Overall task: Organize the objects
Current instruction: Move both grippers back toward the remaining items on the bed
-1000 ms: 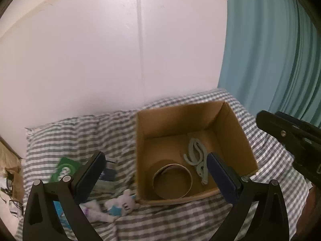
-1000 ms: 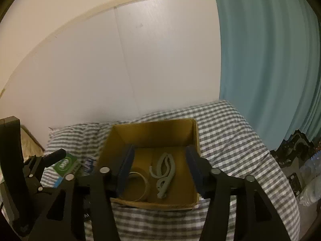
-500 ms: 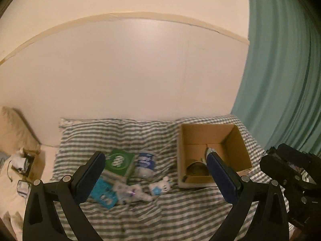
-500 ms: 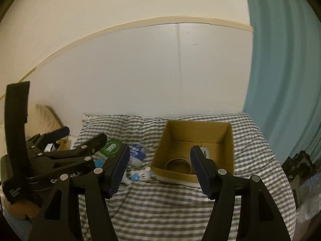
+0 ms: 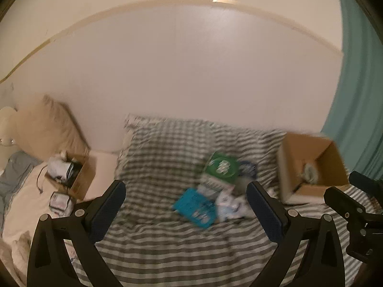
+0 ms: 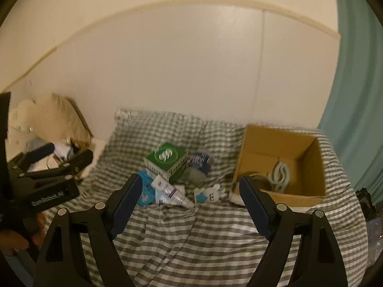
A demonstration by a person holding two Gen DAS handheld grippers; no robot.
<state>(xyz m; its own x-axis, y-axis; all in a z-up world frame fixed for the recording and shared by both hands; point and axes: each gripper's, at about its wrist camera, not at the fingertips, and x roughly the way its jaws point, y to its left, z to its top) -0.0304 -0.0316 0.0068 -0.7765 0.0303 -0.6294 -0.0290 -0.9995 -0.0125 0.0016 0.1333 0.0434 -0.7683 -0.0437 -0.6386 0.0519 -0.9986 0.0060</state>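
A cardboard box (image 6: 308, 153) stands on the checked bedspread at the right, with a grey hook-shaped piece (image 6: 280, 173) and a tape roll inside; it also shows in the left wrist view (image 5: 332, 157). A pile lies left of it: a green box (image 6: 167, 159), a blue-labelled can (image 6: 199, 165), a tube (image 6: 171, 191), a blue packet (image 6: 144, 191) and a small rabbit toy (image 6: 209, 192). In the left wrist view the green box (image 5: 221, 168) and blue packet (image 5: 195, 204) are blurred. My left gripper (image 5: 185, 209) and right gripper (image 6: 189, 202) are open and empty, held back above the bed.
A white wall backs the bed and a teal curtain (image 6: 359, 83) hangs at the right. At the left are a beige pillow (image 5: 47, 129) and a smaller open box (image 5: 71, 174) with clutter. The checked bedspread (image 6: 191, 244) fills the foreground.
Both grippers have pulled back from over the cardboard box and swung left. The box now sits small at the right and the pile of objects lies centred in both views.
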